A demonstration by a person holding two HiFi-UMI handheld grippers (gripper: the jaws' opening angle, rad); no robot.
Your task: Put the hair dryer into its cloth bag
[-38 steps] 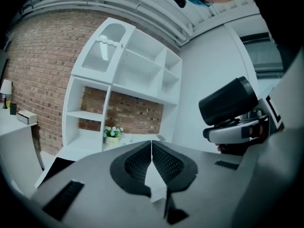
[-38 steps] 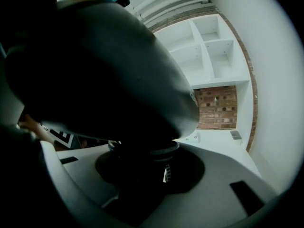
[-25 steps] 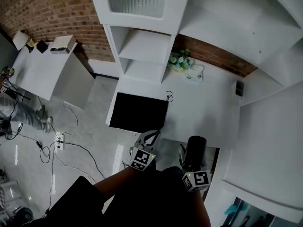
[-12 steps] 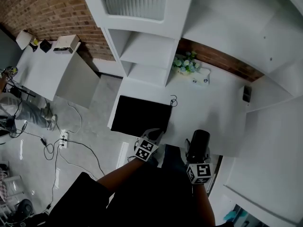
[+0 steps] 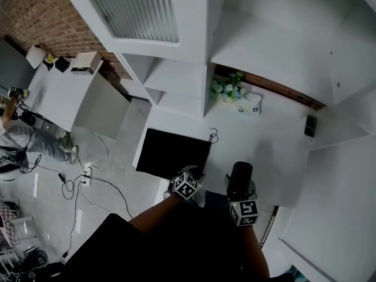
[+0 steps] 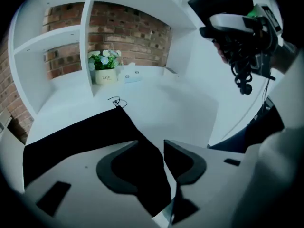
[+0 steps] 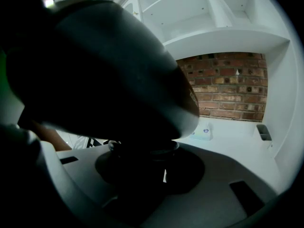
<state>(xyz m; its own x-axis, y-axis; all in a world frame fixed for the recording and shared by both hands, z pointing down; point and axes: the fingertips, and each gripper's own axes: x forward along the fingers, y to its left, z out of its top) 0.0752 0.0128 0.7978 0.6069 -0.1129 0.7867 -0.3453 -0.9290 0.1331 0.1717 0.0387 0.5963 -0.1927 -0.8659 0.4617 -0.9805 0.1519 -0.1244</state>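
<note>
Nothing bagged yet: the right gripper [image 7: 156, 160] clamps the dryer [image 5: 239, 178] at lower centre, right of the bag [image 5: 173, 153] (lying flat). The left gripper [image 6: 159, 163] jaws have just been opening, apart around the bag's corner.

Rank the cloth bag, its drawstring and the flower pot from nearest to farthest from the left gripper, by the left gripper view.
1. cloth bag: its corner lies between the left gripper's jaws, which have just been opening.
2. drawstring: at the bag's far corner.
3. flower pot: at the back, left of centre.
</note>
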